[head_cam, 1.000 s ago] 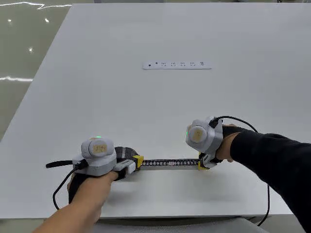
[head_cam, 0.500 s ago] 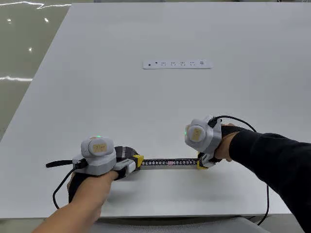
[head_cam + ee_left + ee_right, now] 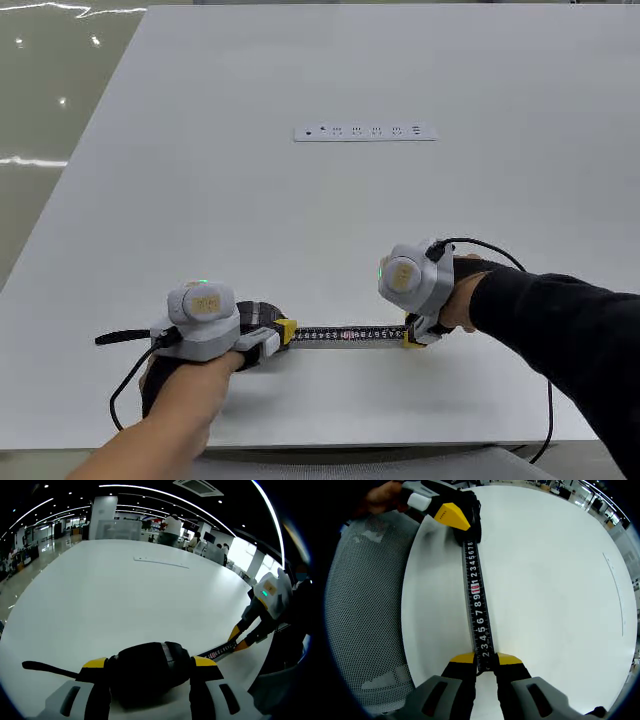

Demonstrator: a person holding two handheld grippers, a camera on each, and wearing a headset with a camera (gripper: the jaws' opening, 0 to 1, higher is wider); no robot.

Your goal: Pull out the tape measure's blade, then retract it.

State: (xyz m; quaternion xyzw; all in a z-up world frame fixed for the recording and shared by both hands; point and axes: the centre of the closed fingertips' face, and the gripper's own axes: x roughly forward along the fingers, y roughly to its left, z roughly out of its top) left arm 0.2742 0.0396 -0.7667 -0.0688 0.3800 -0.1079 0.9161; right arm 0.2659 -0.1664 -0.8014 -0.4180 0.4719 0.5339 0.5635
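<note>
Tape measure sits near left on the bench. Its black case is clamped between the jaws of the left hand-held gripper, likely to anchor it so the case can't slide when the blade is under tension. The right hand-held gripper is pinched on the tip end of the blade, which lies flat on the bench with a short length drawn out to the right, numbers up. Holding the tip low and in line with the case mouth probably stops kinking or snap-back. Can't tell from this moment whether it's pull-out or retract. Power strip is far, well apart.
</note>
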